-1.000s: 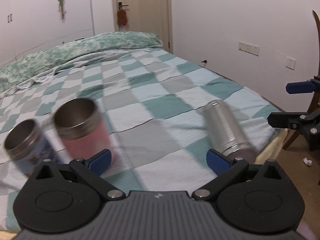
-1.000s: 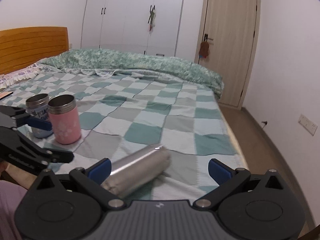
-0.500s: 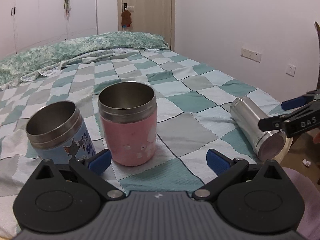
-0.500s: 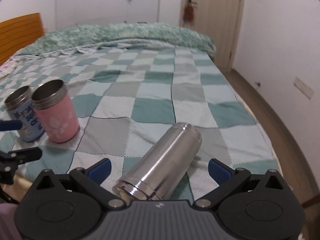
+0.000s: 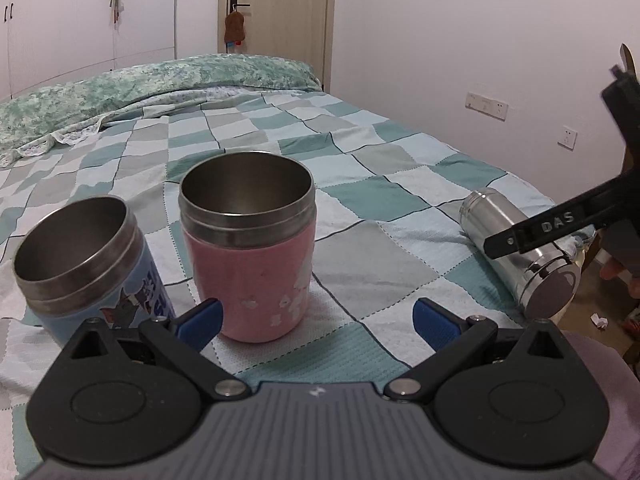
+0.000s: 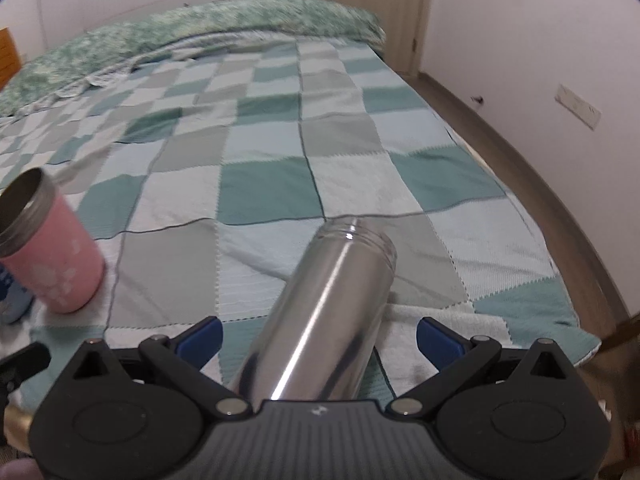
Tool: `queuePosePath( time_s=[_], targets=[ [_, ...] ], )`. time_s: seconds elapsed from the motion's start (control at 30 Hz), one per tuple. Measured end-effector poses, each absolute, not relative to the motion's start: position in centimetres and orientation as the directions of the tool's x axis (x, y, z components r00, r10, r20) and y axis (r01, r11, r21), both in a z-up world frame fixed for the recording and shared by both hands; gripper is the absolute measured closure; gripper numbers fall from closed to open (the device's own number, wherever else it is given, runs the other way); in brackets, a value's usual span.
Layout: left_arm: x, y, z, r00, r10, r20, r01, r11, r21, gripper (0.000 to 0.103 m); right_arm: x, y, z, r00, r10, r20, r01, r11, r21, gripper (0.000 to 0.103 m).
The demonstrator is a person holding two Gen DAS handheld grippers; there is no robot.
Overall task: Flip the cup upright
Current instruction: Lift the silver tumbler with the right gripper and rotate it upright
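Steel cup (image 6: pixel 320 308) on its side near bed's (image 6: pixel 280 184) right front corner, between spread fingers of right gripper (image 6: pixel 318 338), untouched; left gripper (image 5: pixel 316 320) spread too, before upright pink cup (image 5: pixel 246 248)

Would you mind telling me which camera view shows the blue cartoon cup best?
The left wrist view: the blue cartoon cup stands upright on the bedspread beside the pink cup, with its open steel mouth and printed side plain. The right wrist view catches only a blue sliver at its left edge, behind the pink cup.
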State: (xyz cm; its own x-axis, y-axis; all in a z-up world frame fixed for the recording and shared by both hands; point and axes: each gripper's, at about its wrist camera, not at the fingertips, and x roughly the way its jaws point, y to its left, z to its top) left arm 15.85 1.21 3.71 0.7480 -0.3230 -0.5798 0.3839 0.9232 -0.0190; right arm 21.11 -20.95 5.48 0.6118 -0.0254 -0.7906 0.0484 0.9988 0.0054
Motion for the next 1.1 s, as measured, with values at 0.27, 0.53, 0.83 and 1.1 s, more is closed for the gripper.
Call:
queuePosePath(
  time_s=[0.27, 0.53, 0.83, 1.1],
  targets=[
    [16.3, 0.9, 3.6, 0.74, -0.322, -0.59, 0.382, 0.924, -0.025, 0.0, 23.0, -21.4, 3.8, 0.522, -0.056, -0.851, 0.133, 0.991, 0.017, 0.007],
    [16.1, 0.8, 3.4, 0.736, -0.324, -0.595, 0.384, 0.923, -0.027, 0.0, 23.5, -19.9, 3.3, 0.492, -0.003, -0.871, -0.018, 1.0, -0.014, 0.034],
    [15.9, 0.8, 3.2, 0.733, -0.321, -0.599, 0.382, 0.924, -0.028, 0.0, 22.8, -17.8, 3.5, 0.47, 0.04, -0.882, -0.293, 0.949, -0.113, 0.035],
    [15.9, 0.7, 3.1, 0.734, -0.322, -0.597, 0.38, 0.925, -0.032, 0.0, 22.7, -17.8, 3.4, 0.476, 0.05, -0.878, -0.306, 0.945, -0.112, 0.036]
  ],
)
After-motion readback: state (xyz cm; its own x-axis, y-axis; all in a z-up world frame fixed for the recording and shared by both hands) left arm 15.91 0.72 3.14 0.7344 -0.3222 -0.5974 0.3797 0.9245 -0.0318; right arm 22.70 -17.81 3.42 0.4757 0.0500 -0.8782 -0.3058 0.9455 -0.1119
